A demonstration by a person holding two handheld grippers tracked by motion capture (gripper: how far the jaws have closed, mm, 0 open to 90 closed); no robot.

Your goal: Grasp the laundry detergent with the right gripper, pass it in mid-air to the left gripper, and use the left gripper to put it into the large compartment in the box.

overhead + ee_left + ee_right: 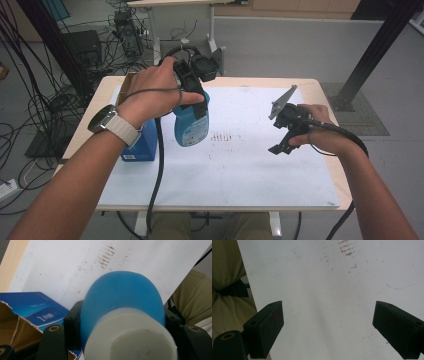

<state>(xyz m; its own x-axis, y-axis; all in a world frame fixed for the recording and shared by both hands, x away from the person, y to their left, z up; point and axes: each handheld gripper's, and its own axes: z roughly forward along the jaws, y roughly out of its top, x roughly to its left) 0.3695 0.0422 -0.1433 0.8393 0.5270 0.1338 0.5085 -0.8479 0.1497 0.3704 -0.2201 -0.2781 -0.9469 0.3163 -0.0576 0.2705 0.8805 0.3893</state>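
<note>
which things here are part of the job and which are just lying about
In the job:
- blue bottle, clamped near its white cap
- left gripper, shut on it
- right gripper, jaws open, holding nothing

Lying about:
- blue box
- torn cardboard
- white sheet with brown smudges

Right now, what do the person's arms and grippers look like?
Both grippers are black with blocky jaws, each trailing a black cable. The right gripper carries a grey three-cornered plate. The left gripper sits above a pale-strapped wristwatch. Forearms are sleeveless.
</note>
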